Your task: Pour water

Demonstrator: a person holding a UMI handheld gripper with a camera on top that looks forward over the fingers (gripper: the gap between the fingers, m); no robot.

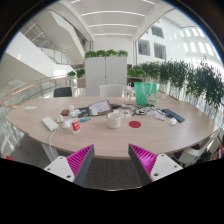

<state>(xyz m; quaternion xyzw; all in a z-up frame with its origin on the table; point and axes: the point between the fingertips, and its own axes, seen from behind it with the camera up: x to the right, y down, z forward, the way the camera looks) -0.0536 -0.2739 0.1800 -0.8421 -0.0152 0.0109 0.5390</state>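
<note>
White mug (114, 120) — mid-table, well beyond claw (112, 160); likely rigid, smooth, slippery if wet; best taken across body, kept upright. Green pitcher (146, 94) behind it, probably heavier if filled. Red can (75, 126) beside. Table (40, 108) cluttered. Claw spread wide, empty.

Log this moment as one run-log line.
phase: approach | gripper: open, holding nothing | white cup: on table, beyond fingers | green bag: farther back

Desk (150, 132) pale wood. Bag (146, 94) green. Cup (114, 120) white. Can (76, 126) red. Cabinet (106, 71) white, green plants (106, 53) on top. Pads (78, 160) magenta, ridged.
</note>
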